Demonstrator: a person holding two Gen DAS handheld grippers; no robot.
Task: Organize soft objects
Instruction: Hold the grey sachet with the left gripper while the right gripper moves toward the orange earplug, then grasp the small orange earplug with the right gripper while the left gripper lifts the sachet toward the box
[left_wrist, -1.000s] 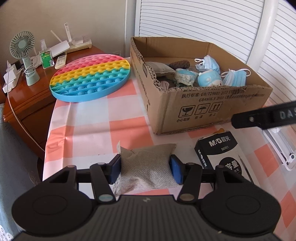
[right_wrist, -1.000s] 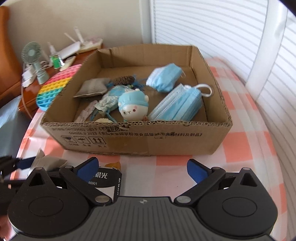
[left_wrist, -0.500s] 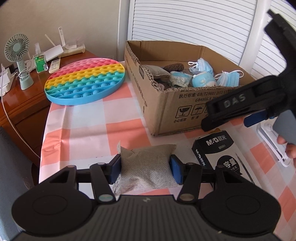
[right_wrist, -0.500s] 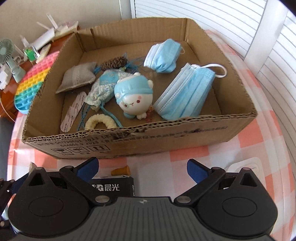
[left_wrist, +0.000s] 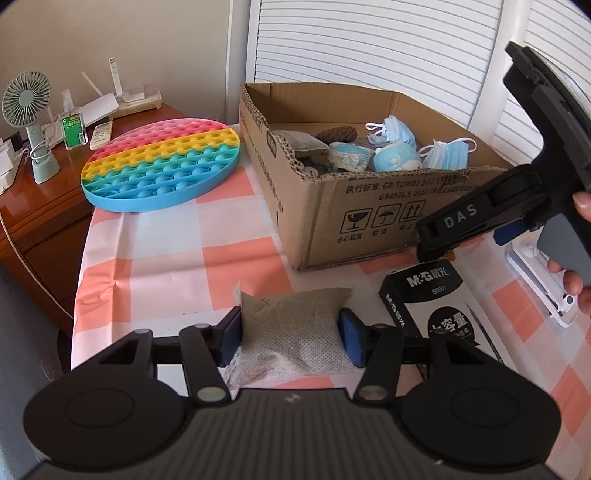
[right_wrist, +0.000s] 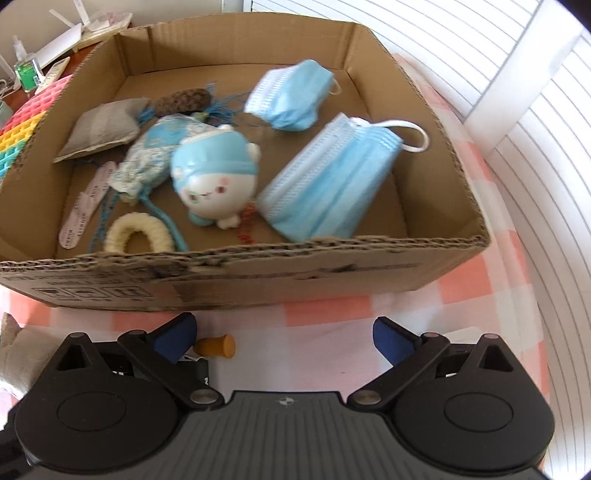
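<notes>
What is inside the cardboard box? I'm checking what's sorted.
The cardboard box holds two face masks, a plush toy, a grey pouch, a patterned pouch and a scrunchie. Anything beneath them is hidden.

Open checked table (left_wrist: 177, 258) between rainbow mat (left_wrist: 162, 162) and cardboard box (left_wrist: 332, 221); black carton (left_wrist: 436, 306) close beside box front. Box floor crowded, bare along far wall.

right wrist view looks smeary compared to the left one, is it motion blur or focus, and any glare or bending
Right wrist view: box contents like the plush toy and mask stack are smeared, apparently motion blur, since the tongs stay crisp. Left wrist view: sharp; sunlight glares off the wooden cabinet. Both: fisheye bends the shutter slats.
</notes>
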